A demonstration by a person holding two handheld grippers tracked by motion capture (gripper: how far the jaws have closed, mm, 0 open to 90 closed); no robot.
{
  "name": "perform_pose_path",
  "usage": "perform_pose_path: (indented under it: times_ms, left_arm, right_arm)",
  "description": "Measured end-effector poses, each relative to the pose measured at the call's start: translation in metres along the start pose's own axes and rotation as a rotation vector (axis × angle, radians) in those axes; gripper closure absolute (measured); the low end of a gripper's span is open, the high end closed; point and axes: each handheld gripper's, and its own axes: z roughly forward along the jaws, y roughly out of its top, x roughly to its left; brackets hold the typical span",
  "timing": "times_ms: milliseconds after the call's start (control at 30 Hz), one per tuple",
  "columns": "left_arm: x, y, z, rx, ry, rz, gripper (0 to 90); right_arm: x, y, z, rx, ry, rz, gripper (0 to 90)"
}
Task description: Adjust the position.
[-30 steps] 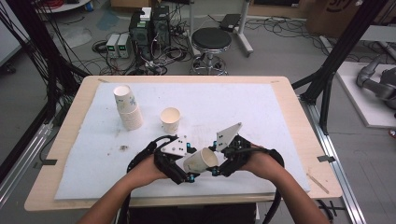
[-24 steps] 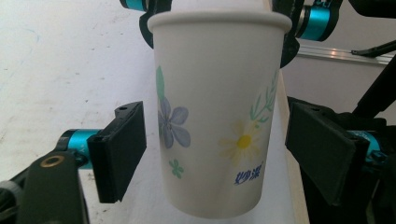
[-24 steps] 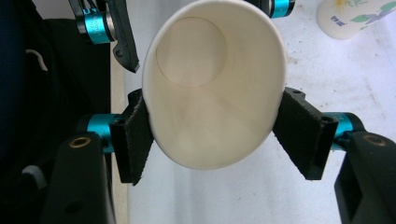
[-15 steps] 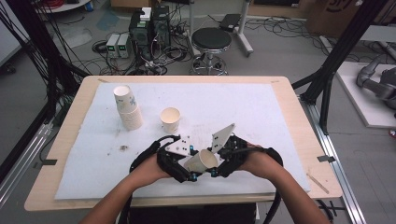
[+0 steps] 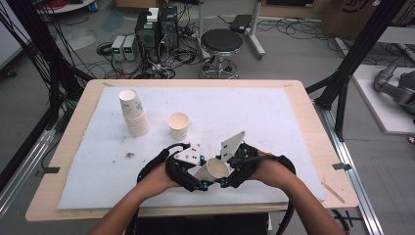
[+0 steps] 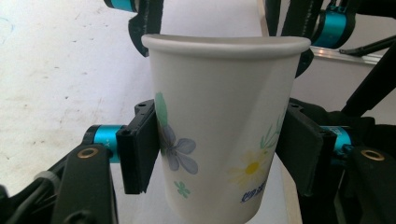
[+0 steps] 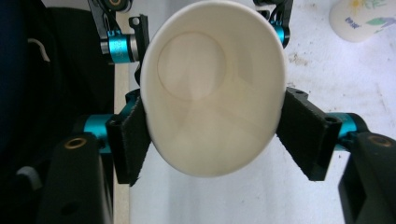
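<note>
We've got the cup (image 5: 214,169) held off the mat (image 5: 274,112) near the front edge, between both hands, lying tilted, mouth toward the R gripper (image 5: 230,177). L gripper (image 5: 195,180) pinches its sides; in the left gripper view the pads (image 6: 140,149) press the printed wall. R gripper clamps near the rim, squashing it oval (image 7: 212,88). For a clean hand-over we'd let go w/ one side only once the other grip's firm, and ease R pressure so the rim doesn't crease. The single cup (image 5: 178,125) and stack (image 5: 133,112) stand well apart.
</note>
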Motion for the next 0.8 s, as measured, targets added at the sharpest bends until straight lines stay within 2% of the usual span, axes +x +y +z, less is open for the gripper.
perform_pose_path:
  times_ms: [200, 400, 467, 600, 800]
  left_arm:
    - [0.002, -0.005, -0.003, -0.041, 0.006, -0.021, 33.0]
    - [0.003, -0.015, -0.006, -0.097, 0.027, -0.052, 32.8]
    - [0.003, -0.019, -0.008, -0.121, 0.042, -0.062, 32.6]
    - [0.004, -0.028, -0.013, -0.18, 0.068, -0.091, 32.4]
    - [0.006, -0.04, -0.022, -0.26, 0.137, -0.118, 31.9]
  right_arm:
    - [-0.004, -0.006, -0.003, -0.095, 0.01, 0.082, 21.7]
    - [-0.006, -0.015, -0.012, -0.214, 0.018, 0.139, 21.6]
    - [-0.006, -0.02, -0.015, -0.252, 0.007, 0.158, 21.6]
    - [-0.006, -0.036, -0.02, -0.334, -0.028, 0.226, 21.6]
    - [-0.004, -0.065, -0.023, -0.419, -0.116, 0.317, 21.6]
